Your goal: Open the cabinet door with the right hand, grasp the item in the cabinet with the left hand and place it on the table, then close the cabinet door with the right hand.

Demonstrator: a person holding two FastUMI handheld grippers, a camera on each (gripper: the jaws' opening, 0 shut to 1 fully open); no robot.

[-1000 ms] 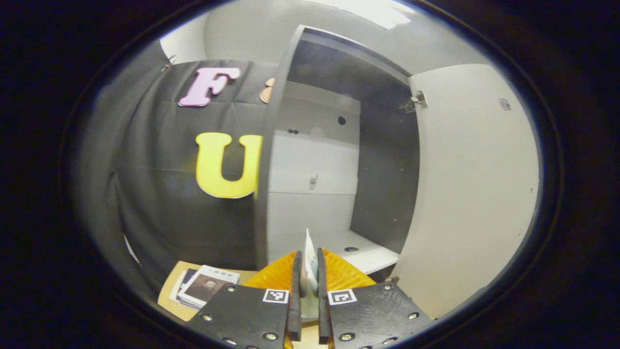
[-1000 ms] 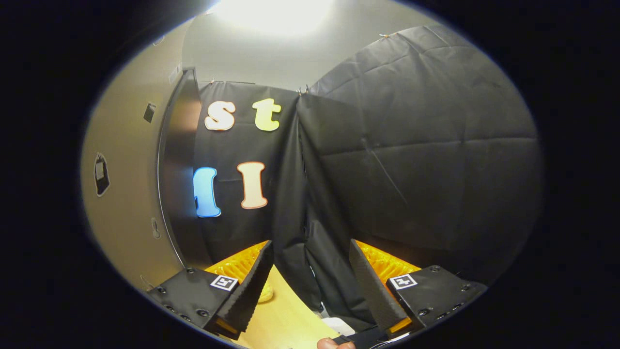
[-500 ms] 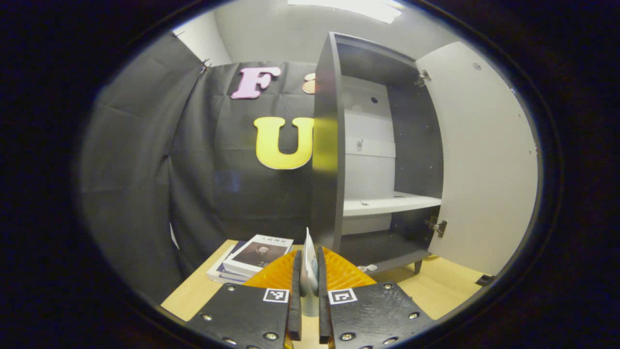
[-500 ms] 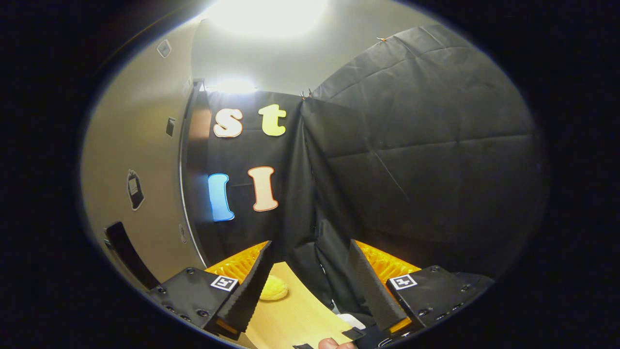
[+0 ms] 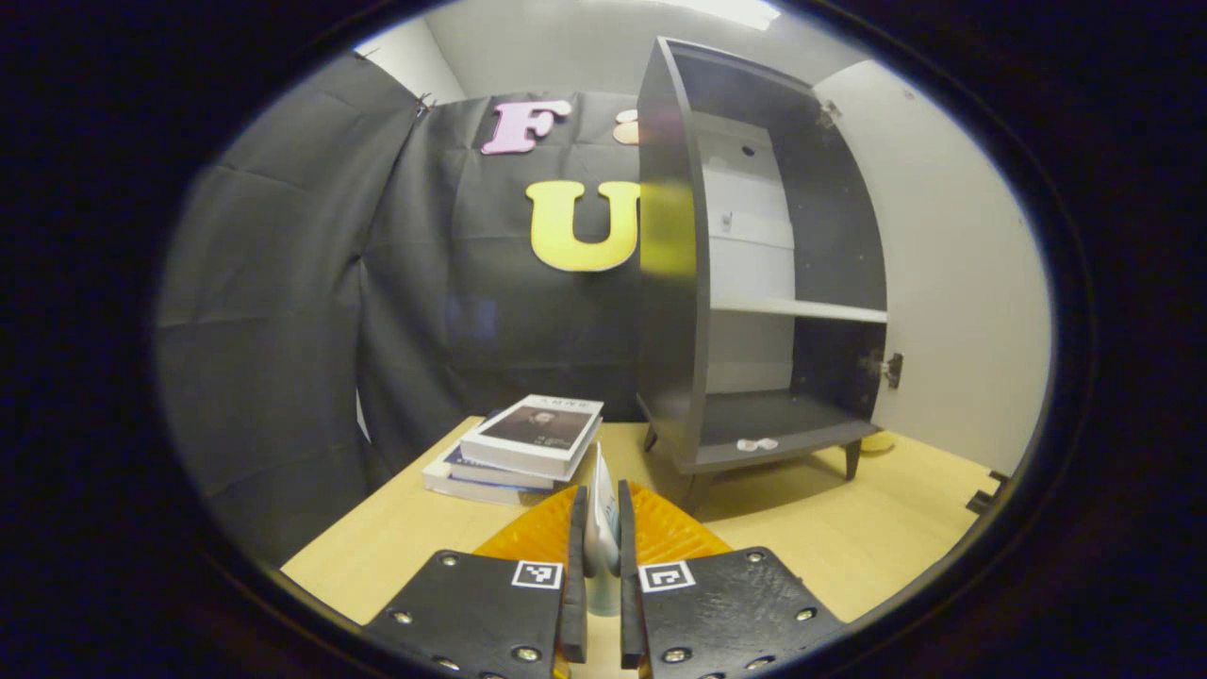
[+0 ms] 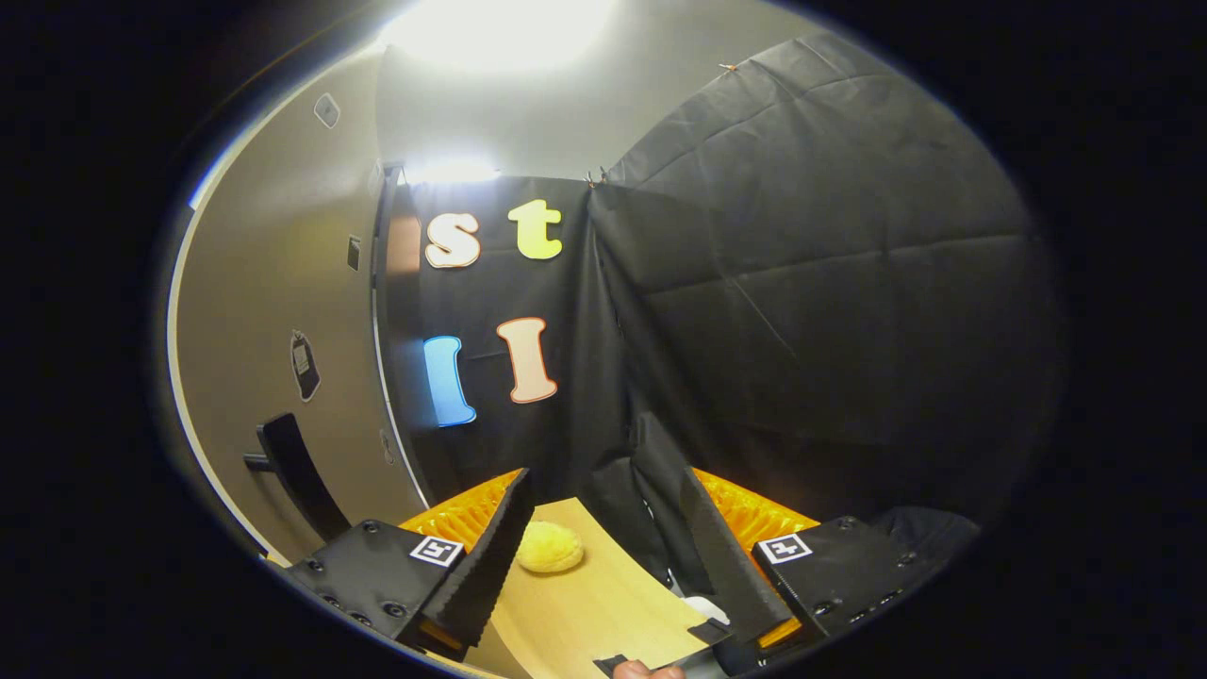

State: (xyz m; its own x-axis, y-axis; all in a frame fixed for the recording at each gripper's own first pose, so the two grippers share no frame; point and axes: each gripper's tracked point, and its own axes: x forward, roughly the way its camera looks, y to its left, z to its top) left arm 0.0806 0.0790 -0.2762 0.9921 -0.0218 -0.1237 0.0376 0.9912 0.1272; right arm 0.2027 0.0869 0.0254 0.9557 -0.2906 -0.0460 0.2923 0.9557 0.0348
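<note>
My left gripper [image 5: 601,528] is shut on a thin pale flat item [image 5: 598,471] that stands upright between its fingers, above the wooden table [image 5: 849,538]. It is well back from the dark cabinet [image 5: 674,283], which stands open with its pale door [image 5: 952,273] swung out to the right. Its shelves hold only a small white scrap [image 5: 756,443] on the bottom board. My right gripper [image 6: 603,490] is open with nothing between its fingers, just right of the door's outer face [image 6: 255,311] and its black handle [image 6: 294,469].
A stack of books [image 5: 523,448] lies on the table left of the cabinet. A yellow bun-like lump [image 6: 550,548] sits on the table near the right gripper's left finger, also glimpsed behind a cabinet leg [image 5: 877,441]. Black cloth walls close in behind. A fingertip [image 6: 646,671] shows at the bottom.
My left gripper has drawn back from the cabinet and come down over the table, still holding the item. The right gripper shifted slightly, bringing the door handle into its view.
</note>
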